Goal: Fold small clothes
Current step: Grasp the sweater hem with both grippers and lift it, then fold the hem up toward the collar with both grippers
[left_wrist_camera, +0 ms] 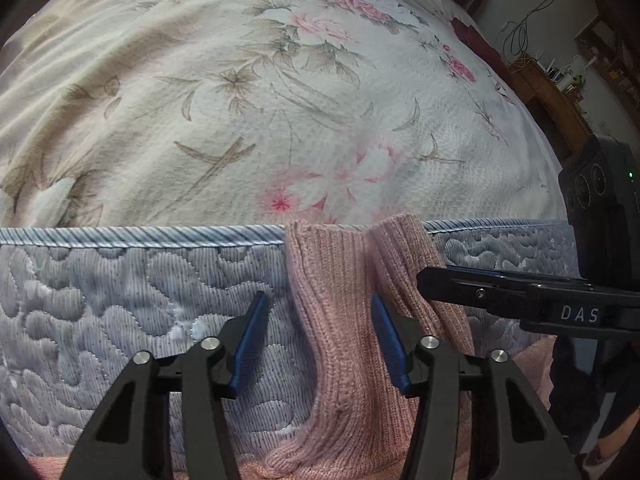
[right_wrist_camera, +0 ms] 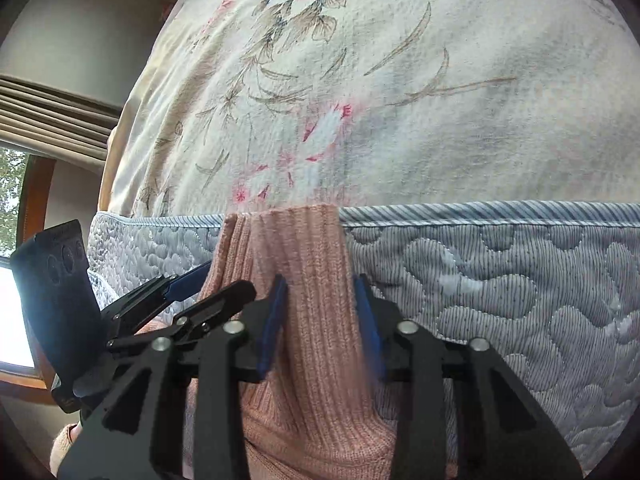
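Two grippers, left (left_wrist_camera: 318,340) and right (right_wrist_camera: 320,320), jaws apart around pink knit (left_wrist_camera: 340,320), floral bedspread (left_wrist_camera: 240,100), quilted mattress (left_wrist_camera: 120,300).

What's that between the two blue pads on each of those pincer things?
Pink knitted garment, hanging over the mattress edge. It shows between the open left gripper in its view and the open right gripper in its.

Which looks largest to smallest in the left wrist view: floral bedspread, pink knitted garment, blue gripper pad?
1. floral bedspread, filling most of the view.
2. pink knitted garment, hanging over the mattress edge.
3. blue gripper pad, smallest, though nearness to the camera enlarges it.
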Motion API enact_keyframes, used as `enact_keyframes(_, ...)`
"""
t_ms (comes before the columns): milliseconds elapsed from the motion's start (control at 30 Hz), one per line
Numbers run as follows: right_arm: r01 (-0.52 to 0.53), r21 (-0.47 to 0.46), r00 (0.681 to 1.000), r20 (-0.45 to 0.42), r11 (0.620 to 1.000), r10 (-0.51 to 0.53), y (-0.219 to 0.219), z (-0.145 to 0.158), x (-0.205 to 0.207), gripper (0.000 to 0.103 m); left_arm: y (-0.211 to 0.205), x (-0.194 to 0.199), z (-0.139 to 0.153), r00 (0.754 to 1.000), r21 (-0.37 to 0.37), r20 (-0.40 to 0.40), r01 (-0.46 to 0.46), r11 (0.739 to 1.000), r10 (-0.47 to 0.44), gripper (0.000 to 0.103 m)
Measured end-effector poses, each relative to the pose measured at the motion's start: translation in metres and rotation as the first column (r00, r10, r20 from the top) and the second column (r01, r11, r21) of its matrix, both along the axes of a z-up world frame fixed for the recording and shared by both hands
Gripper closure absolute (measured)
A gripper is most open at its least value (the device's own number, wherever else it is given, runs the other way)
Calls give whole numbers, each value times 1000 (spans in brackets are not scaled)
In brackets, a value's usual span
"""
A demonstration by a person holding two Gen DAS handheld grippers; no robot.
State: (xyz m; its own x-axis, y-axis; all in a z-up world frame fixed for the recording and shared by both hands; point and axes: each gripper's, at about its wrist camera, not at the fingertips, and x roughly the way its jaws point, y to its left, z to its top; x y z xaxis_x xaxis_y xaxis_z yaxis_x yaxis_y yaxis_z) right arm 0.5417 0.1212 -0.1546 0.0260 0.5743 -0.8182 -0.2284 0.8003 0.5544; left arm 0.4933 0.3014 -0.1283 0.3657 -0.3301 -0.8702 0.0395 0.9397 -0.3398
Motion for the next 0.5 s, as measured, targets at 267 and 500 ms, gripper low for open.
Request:
enact_keyframes(267,-1,40,993,115,999,-4,-20,37,-21,95,12,-24,22,995,-114,99,-14,993,25,92)
enact_keyframes(500,-48,79,979,202,996,31,-40,86,-71,95,21,-77,69,972,-192,235,66,979,-20,93)
